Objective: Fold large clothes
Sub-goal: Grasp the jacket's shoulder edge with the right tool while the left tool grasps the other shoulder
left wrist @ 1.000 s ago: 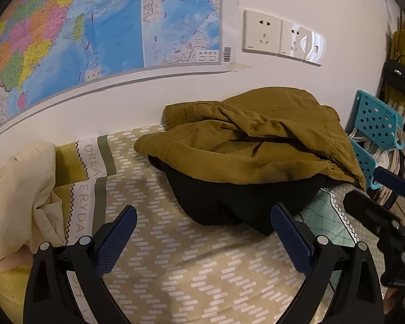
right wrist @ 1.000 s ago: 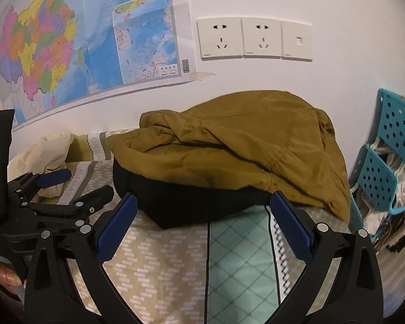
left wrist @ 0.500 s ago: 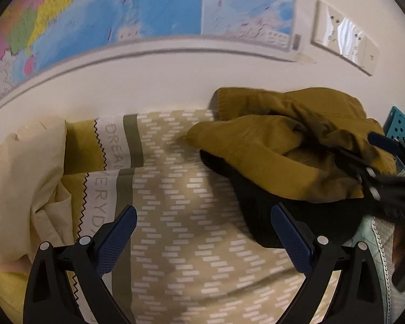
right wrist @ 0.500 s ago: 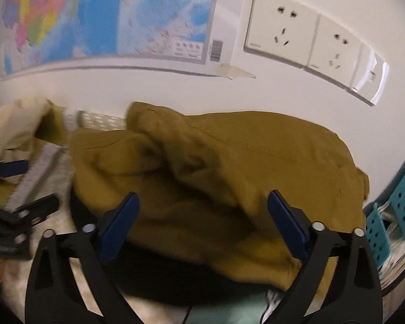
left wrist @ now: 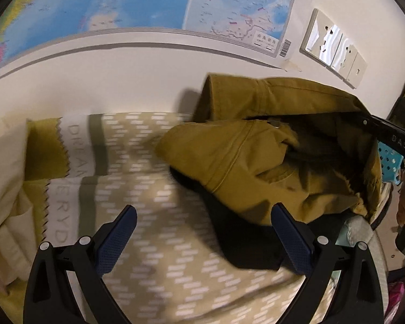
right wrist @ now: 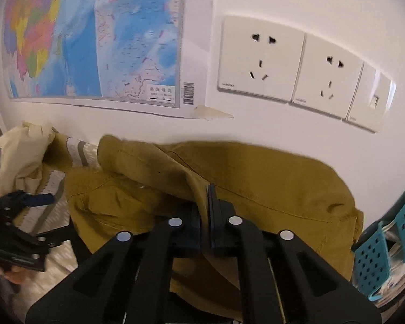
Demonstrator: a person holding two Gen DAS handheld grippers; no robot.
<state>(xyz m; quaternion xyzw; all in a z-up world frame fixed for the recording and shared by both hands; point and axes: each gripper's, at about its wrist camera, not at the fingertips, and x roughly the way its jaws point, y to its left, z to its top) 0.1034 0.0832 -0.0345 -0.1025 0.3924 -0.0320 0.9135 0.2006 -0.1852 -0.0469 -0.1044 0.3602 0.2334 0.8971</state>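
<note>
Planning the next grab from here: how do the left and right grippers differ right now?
1. The left gripper stands wide open; the right gripper has its jaws closing on a fold of the mustard jacket.
2. The left gripper has only the patterned bedspread between its fingers; the right gripper sits over the jacket.

Both have black frames with dark blue pads and face the wall.

A: Open run of patterned bedspread [left wrist: 154,243] ahead of the left gripper [left wrist: 202,240], jaws wide, nothing between them.

B: To its right the mustard jacket [left wrist: 245,162] heaps up against the wall [left wrist: 108,81].

A: Cream cloth [left wrist: 5,183] crowds the left edge.

B: Far right, a blue basket [right wrist: 378,253] sits beside the jacket; the right gripper [right wrist: 206,216] is closing on a jacket fold.
</note>
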